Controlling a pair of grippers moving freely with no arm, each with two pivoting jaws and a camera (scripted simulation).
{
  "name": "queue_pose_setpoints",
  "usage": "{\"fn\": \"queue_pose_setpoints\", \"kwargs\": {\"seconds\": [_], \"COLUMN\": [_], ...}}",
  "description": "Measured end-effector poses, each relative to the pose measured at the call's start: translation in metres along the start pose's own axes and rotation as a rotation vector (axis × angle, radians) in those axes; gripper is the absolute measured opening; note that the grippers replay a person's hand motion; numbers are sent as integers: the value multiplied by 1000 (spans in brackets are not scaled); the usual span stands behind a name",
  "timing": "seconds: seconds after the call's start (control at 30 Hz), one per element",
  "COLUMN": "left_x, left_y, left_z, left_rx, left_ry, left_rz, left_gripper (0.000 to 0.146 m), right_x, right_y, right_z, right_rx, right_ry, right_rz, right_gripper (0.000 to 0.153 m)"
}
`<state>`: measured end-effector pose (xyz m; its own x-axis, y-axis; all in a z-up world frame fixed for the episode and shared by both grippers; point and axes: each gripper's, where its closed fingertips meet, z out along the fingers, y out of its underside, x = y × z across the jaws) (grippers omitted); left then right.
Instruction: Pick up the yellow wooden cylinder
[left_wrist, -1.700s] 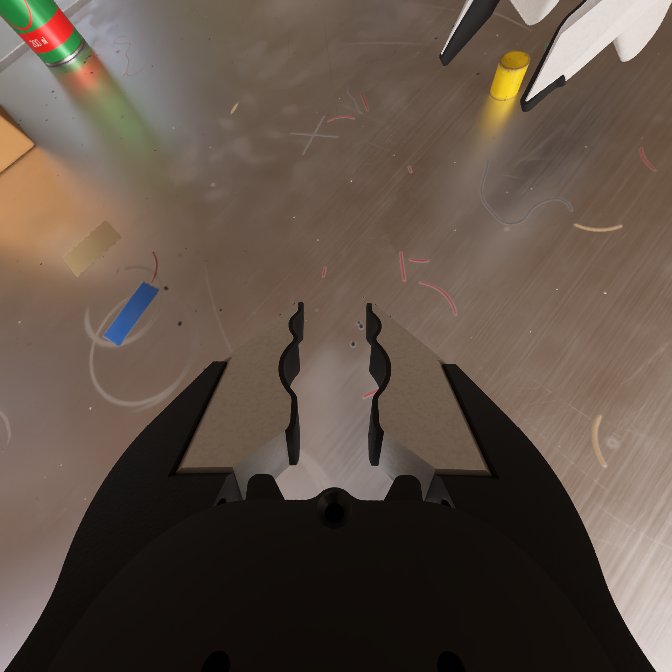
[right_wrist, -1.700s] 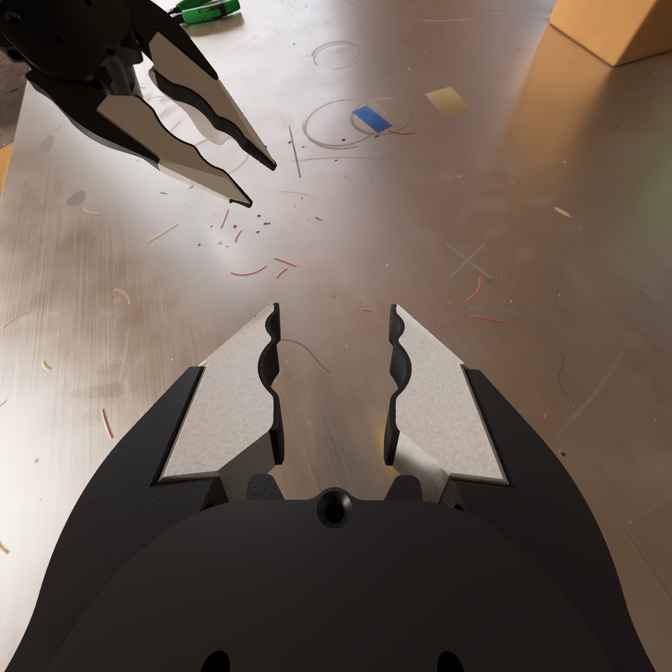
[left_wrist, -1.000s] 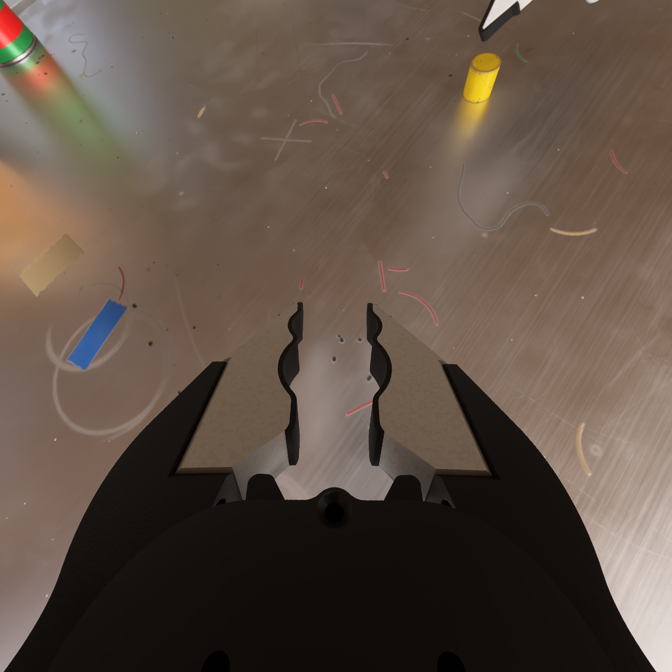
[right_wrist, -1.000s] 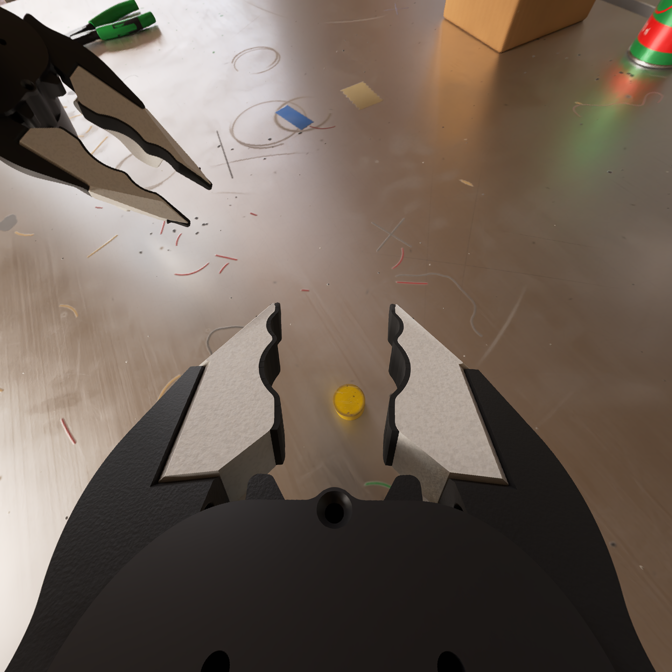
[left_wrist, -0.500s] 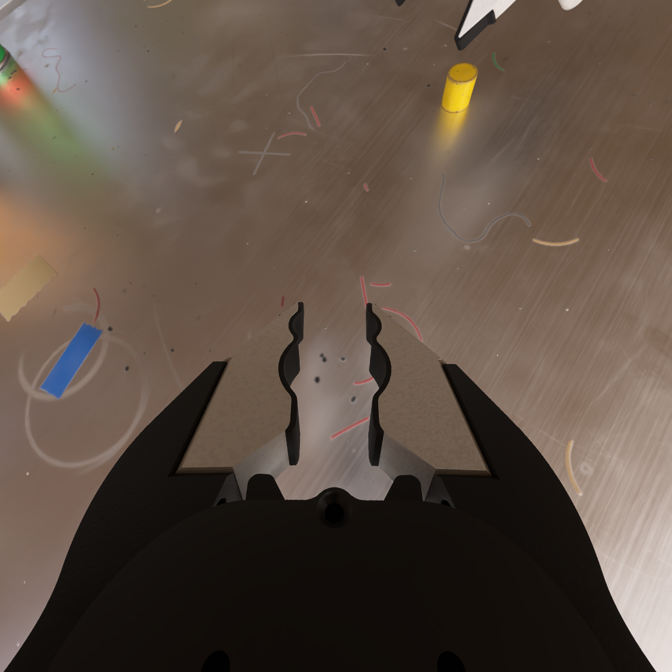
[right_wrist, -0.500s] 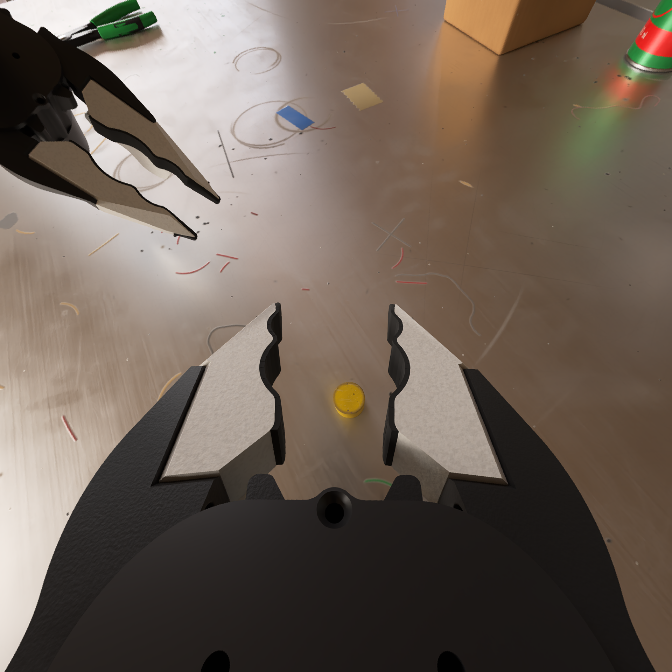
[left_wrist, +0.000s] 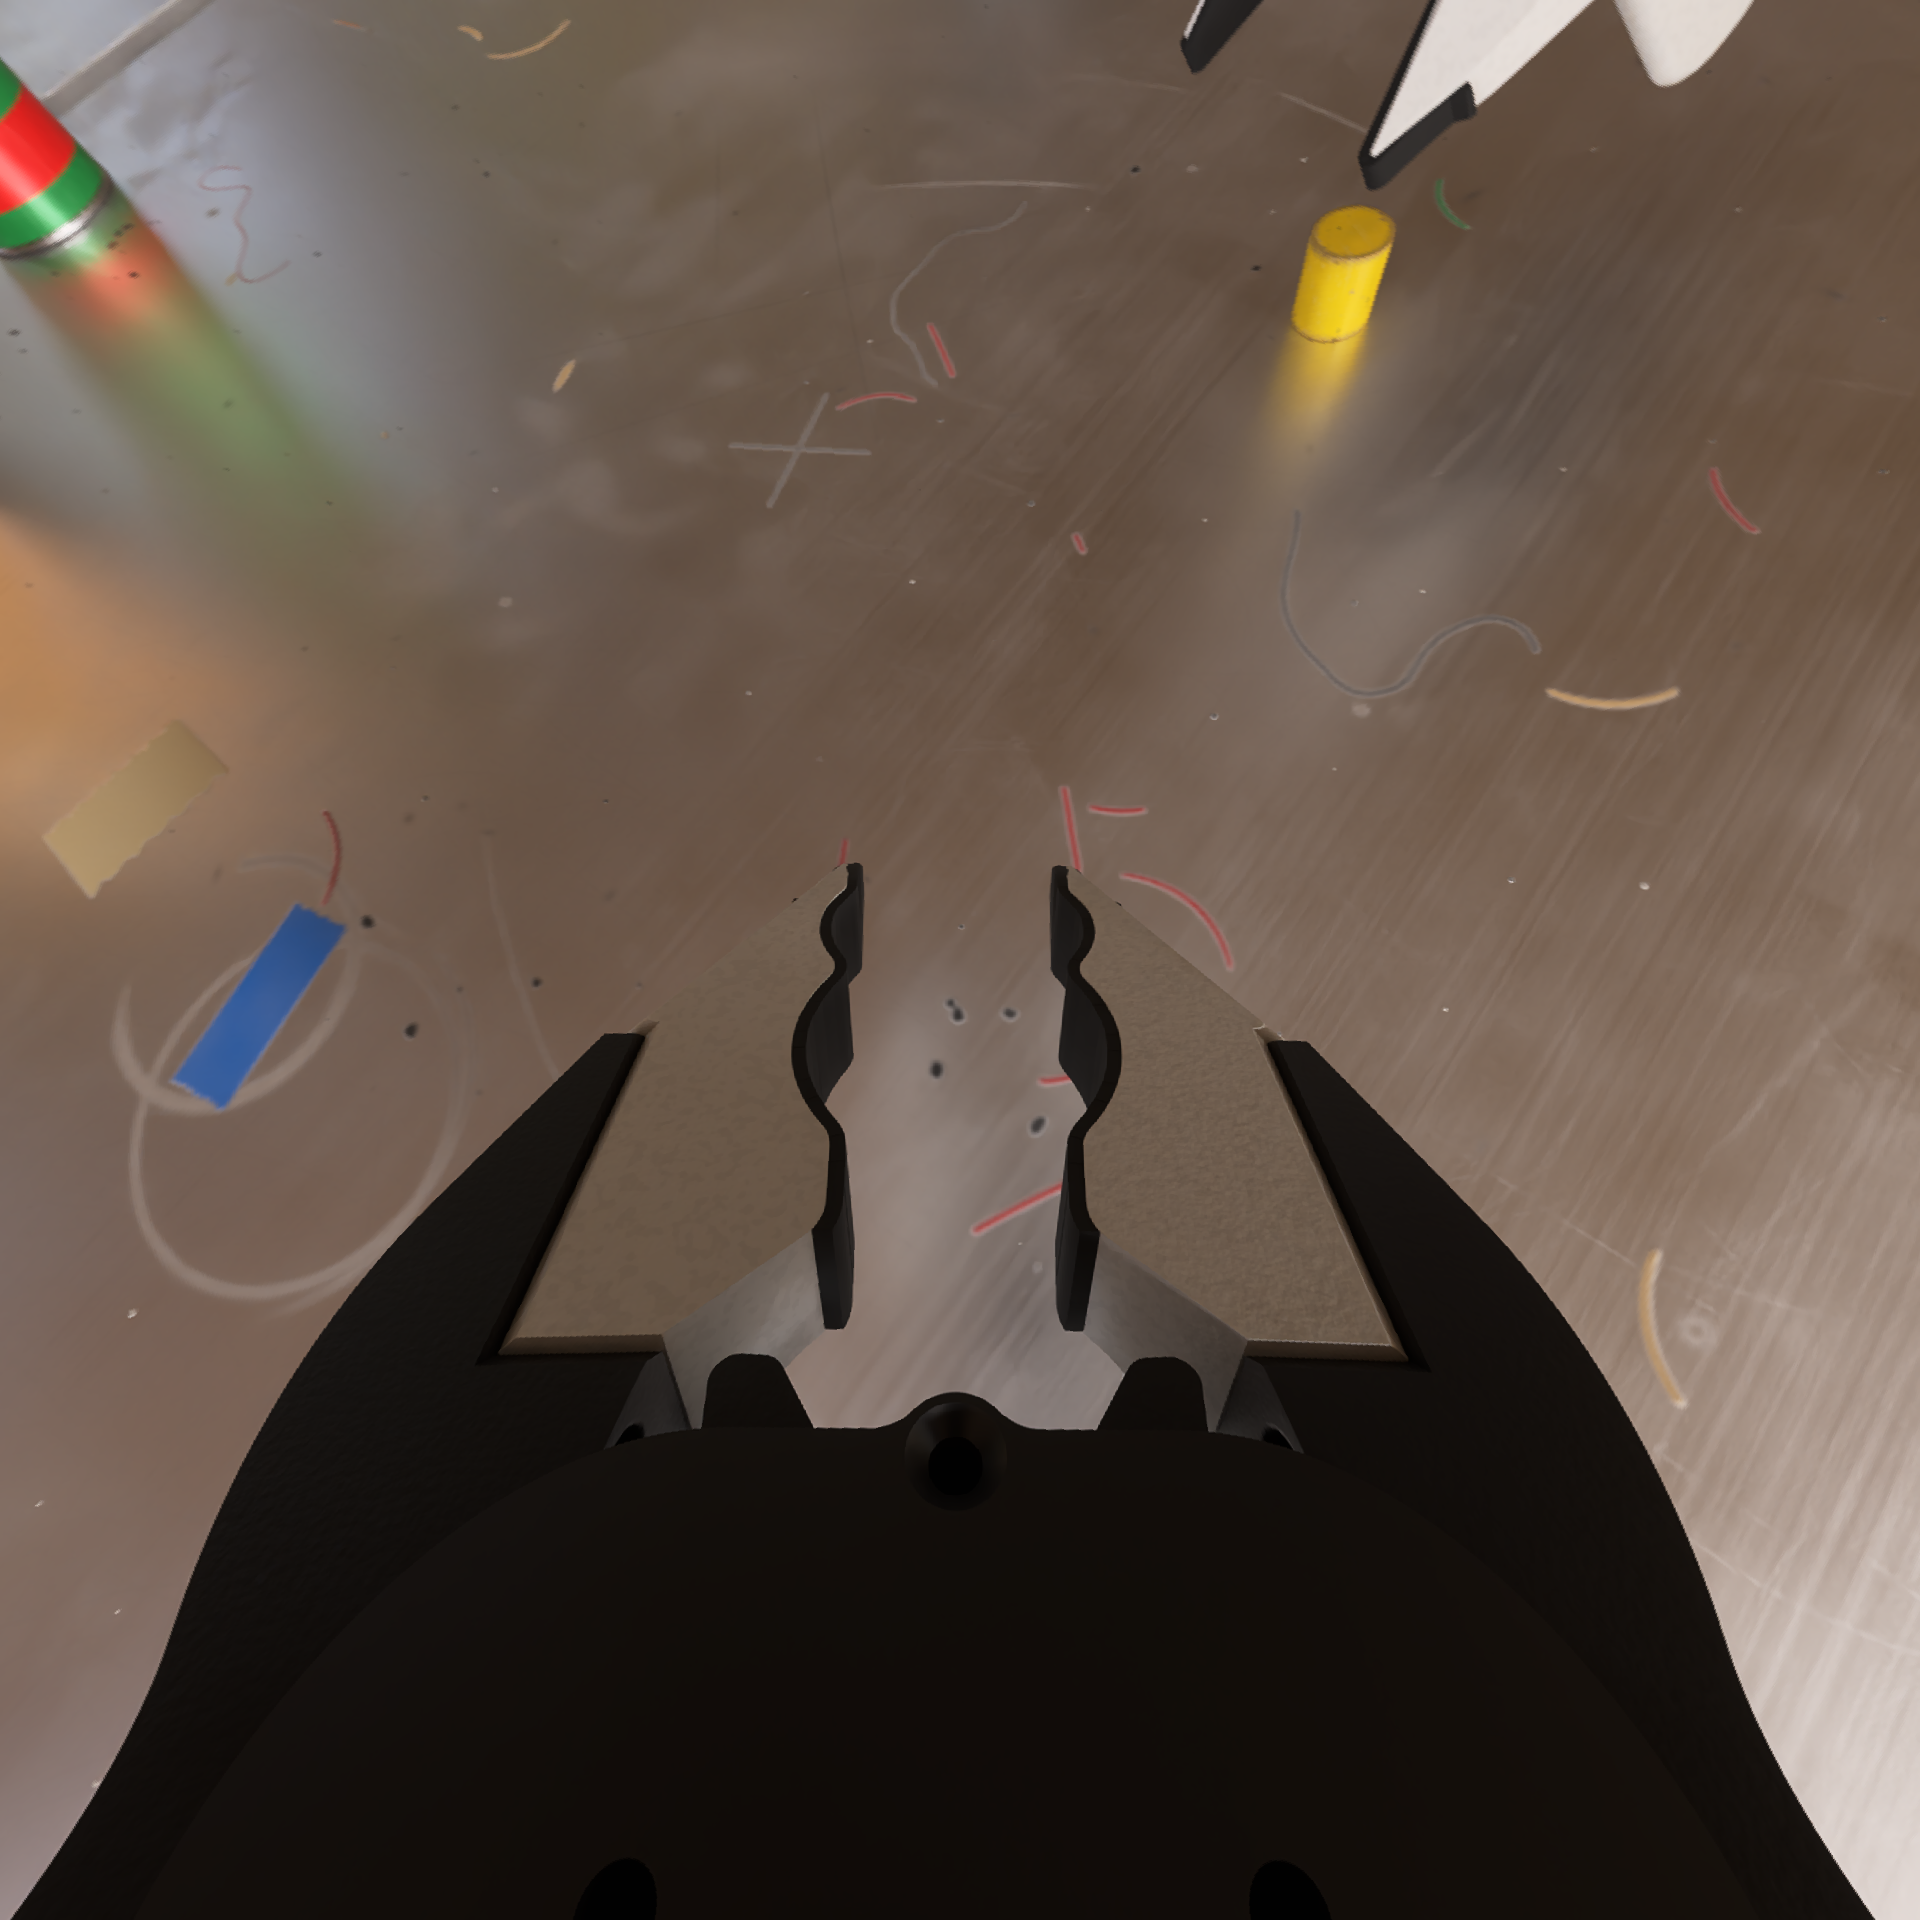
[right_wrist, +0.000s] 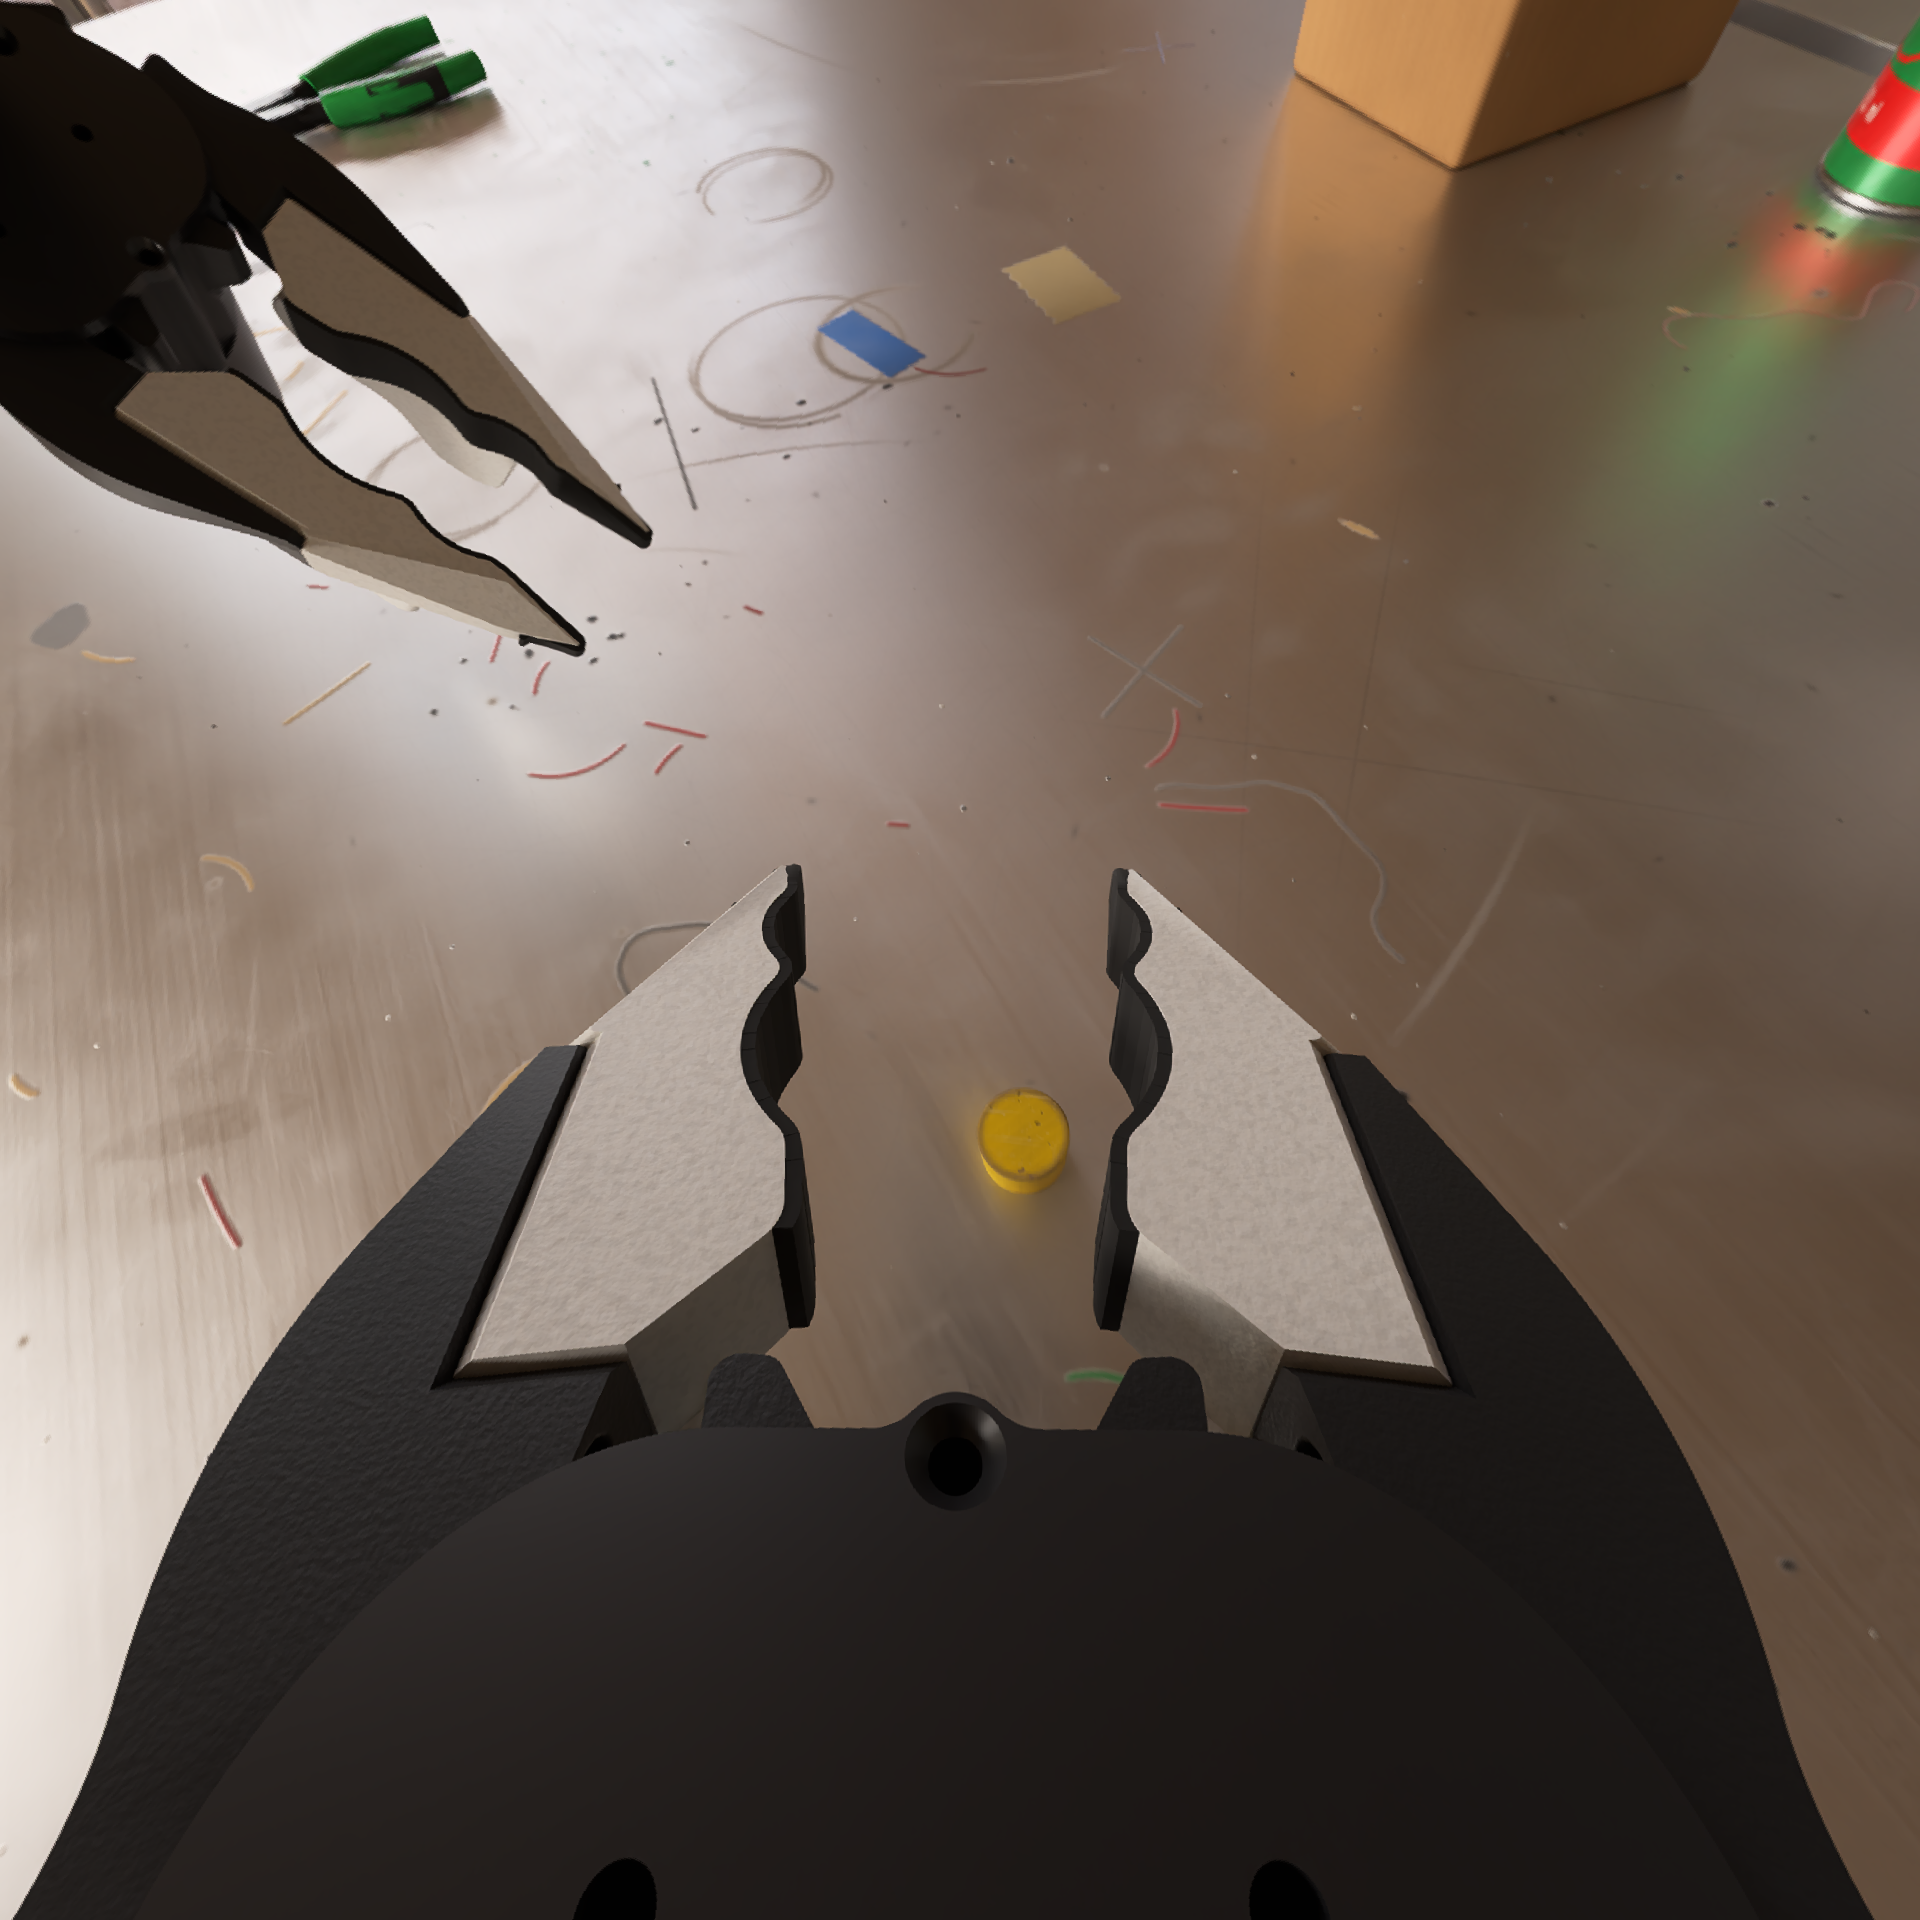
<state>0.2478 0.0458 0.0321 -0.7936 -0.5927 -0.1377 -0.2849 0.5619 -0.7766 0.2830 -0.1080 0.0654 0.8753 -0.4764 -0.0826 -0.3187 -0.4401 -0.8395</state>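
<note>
The yellow wooden cylinder (right_wrist: 1023, 1135) stands upright on the scuffed metal bench (right_wrist: 1455, 935), seen end-on between the fingers of the right gripper (right_wrist: 956, 875), nearer its right finger and touching neither. That gripper hangs above it, jaws spread wide and empty. The left gripper (left_wrist: 956, 871) hovers well apart over red scraps, its jaws narrower, holding nothing. Farther off lie a blue tape strip (right_wrist: 871, 343), a cardboard box (right_wrist: 1496, 73), a red-green can (left_wrist: 42, 187) and green-handled pliers (right_wrist: 384, 83)
</note>
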Motion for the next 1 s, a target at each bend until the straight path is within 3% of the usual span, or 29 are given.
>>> {"fn": "queue_pose_setpoints", "kwargs": {"seconds": [0.13,0.5,0.77,1.0], "left_x": [-5,-1,8,7], "left_y": [-3,-3,-2,-6], "left_z": [-3,-12,1,-5], "left_rx": [-7,-10,-44,-24], "left_ry": [-9,32,38,26], "left_rz": [22,40,76,81], "left_gripper": [42,40,40,39], "right_x": [-5,-7,0,2], "right_y": [-8,-21,-5,31], "right_z": [6,11,-15,-35], "right_rx": [37,74,78,-6], "right_ry": [-17,-27,70,161], "right_rz": [-13,-48,-9,44], "right_gripper": [59,61,60,51]}}
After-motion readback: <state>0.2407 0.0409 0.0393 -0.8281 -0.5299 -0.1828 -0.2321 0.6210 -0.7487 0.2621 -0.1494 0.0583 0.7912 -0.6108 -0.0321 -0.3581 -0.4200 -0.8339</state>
